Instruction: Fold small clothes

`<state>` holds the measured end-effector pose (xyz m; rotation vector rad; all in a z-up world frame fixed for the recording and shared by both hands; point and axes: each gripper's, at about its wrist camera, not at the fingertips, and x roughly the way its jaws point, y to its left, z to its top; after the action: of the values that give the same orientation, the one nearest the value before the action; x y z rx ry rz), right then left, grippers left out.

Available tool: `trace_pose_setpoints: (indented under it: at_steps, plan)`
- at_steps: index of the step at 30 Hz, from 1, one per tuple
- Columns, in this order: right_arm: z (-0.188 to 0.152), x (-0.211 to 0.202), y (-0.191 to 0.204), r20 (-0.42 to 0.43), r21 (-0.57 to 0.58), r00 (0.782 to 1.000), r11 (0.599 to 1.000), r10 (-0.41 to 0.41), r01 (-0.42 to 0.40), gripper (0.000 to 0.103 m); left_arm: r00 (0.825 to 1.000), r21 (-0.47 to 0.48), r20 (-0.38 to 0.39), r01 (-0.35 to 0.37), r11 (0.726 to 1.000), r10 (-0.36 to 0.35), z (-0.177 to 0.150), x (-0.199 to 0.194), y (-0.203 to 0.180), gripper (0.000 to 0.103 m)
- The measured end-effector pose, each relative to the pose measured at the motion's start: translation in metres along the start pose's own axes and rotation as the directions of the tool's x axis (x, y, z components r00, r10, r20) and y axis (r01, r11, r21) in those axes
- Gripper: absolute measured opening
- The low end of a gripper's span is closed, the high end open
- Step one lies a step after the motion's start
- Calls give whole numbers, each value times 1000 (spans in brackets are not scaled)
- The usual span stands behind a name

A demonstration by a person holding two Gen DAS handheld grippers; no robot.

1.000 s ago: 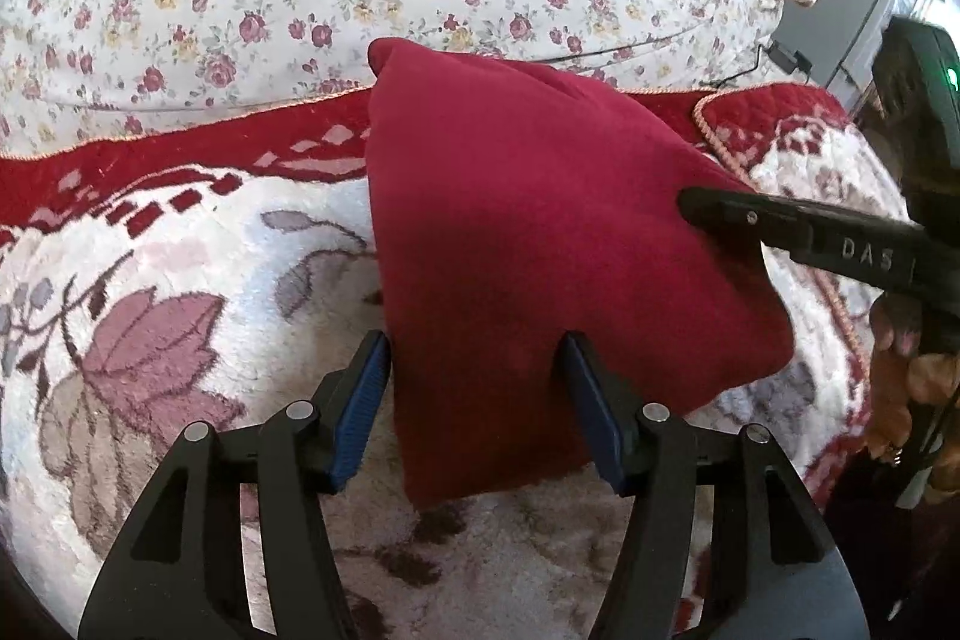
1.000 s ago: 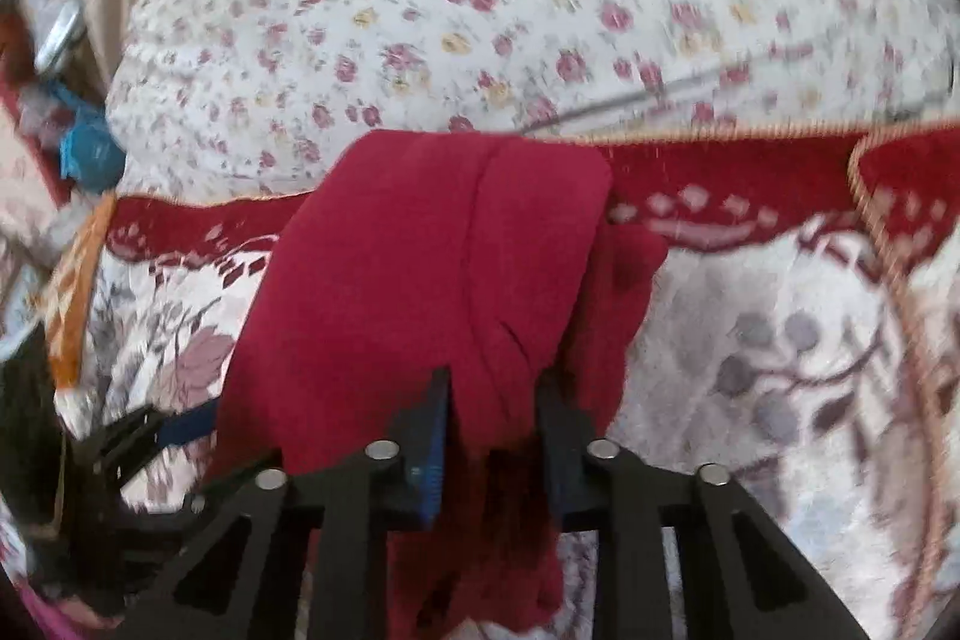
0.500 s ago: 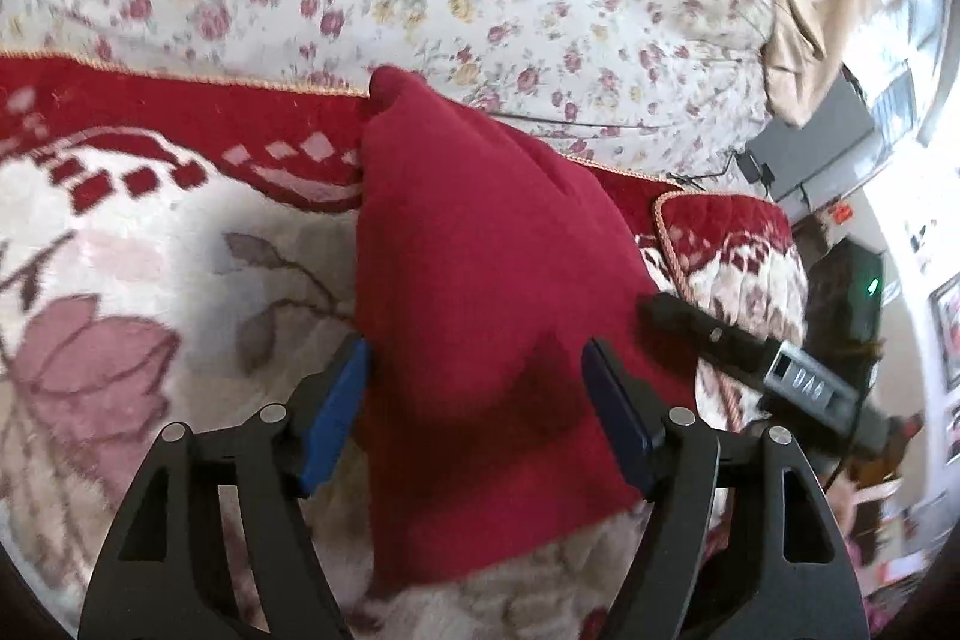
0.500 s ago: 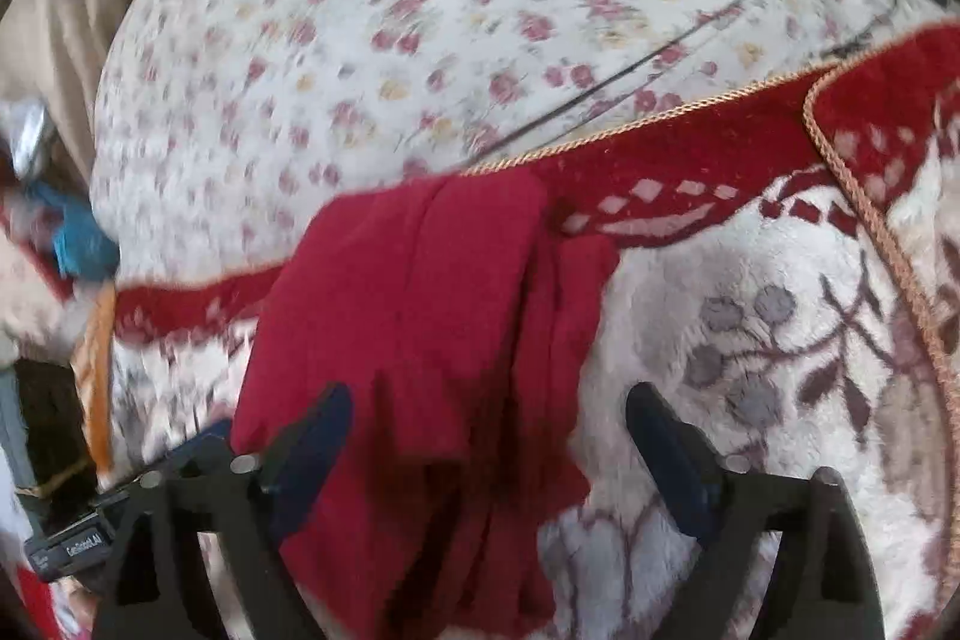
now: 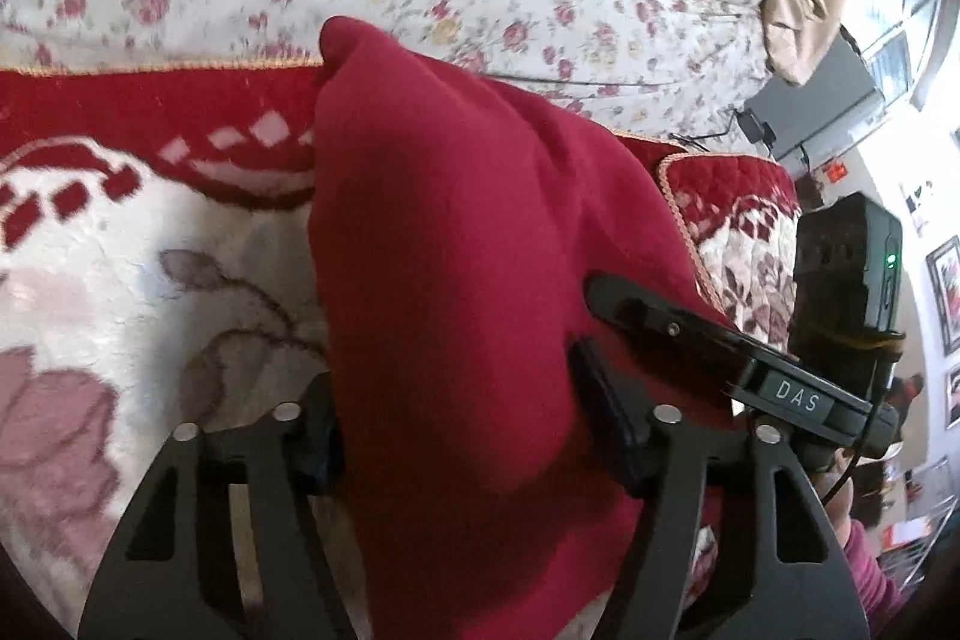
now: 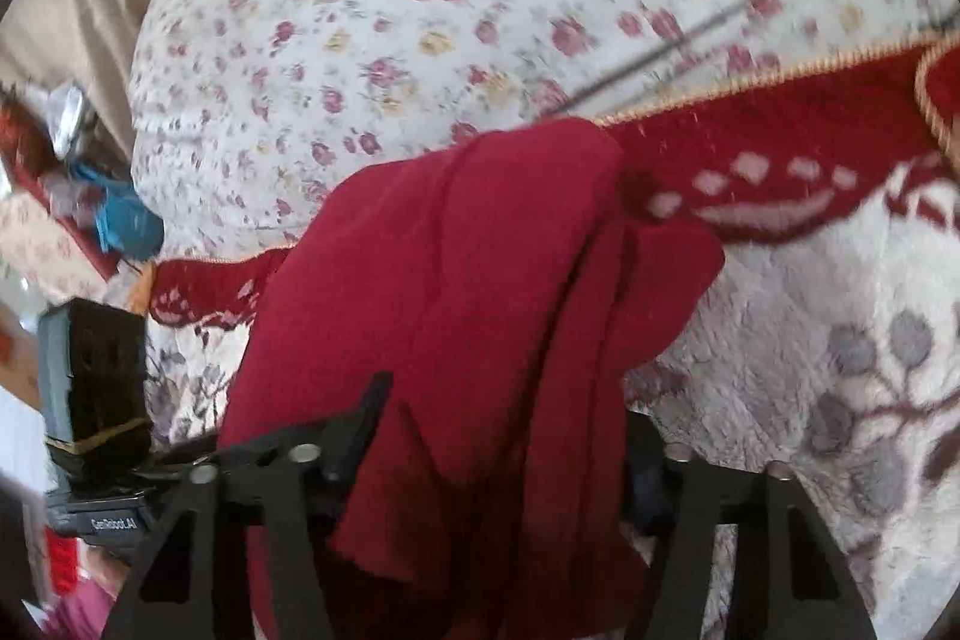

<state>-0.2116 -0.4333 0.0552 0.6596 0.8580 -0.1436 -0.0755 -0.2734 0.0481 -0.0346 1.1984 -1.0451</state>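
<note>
Folded dark-red knit garment (image 5: 456, 292) on plush red-and-white floral blanket (image 5: 120, 244) hides both pad tips; left tool (image 5: 450, 430) & right tool (image 6: 498, 442) spread, straddling it.

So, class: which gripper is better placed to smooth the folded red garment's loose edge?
Probably the right gripper: its open jaws straddle the red garment beside the loose layered edge. The left gripper straddles the smooth side.

Both wrist views look forward, close over the same red garment (image 5: 456, 292) from opposite sides
</note>
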Motion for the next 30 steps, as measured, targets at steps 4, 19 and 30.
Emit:
trace_pose_setpoints:
  at_steps: [4, 19, 30]
  plan:
    - [-5, -22, 26, 24, -50, 999, 998, 47, -46, 51, 1000, 45, 13, -21, 999, 20, -17, -37, -18, 64]
    - [-86, -28, 82, -134, -185, 991, 983, -22, -3, 61, 988, -11, -31, -149, 989, 148, -124, -86, 9, 69]
    - [-102, -106, 128, 63, -391, 994, 914, -90, 107, 64, 930, 36, 100, -360, 932, 355, -122, -113, -5, 71]
